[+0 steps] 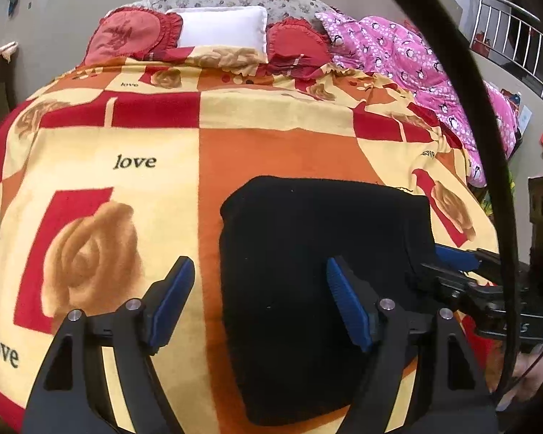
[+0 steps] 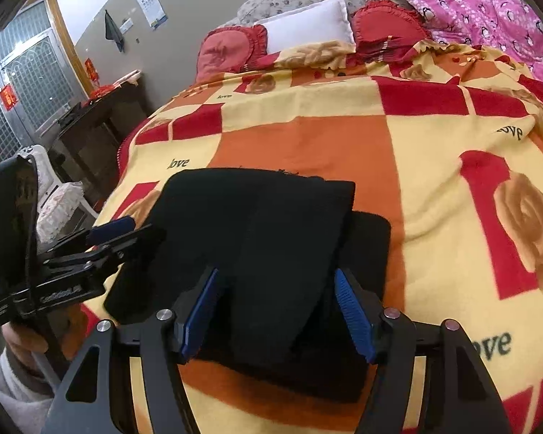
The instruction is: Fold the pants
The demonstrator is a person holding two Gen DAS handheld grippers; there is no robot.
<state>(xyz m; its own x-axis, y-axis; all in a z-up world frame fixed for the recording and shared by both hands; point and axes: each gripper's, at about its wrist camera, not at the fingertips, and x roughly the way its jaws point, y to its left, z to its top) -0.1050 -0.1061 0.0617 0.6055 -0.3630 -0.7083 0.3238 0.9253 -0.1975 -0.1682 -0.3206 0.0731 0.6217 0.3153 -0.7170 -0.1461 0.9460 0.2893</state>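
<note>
The black pants (image 1: 318, 275) lie folded into a compact stack on the patterned blanket (image 1: 134, 188). In the right wrist view the pants (image 2: 271, 238) show a top layer laid over a wider lower one. My left gripper (image 1: 260, 282) is open, with its right finger above the pants' left part. It also shows in the right wrist view (image 2: 119, 231) at the pants' left edge. My right gripper (image 2: 275, 300) is open and empty, its fingers spread over the pants' near edge. It shows in the left wrist view (image 1: 452, 256) at the pants' right edge.
Red cushions (image 1: 126, 36), a white pillow (image 1: 221, 29) and a pink quilt (image 1: 416, 61) lie at the bed's head. A dark side table (image 2: 90, 123) and a white chair (image 2: 54, 195) stand left of the bed. A black cable (image 1: 488, 144) crosses the left wrist view.
</note>
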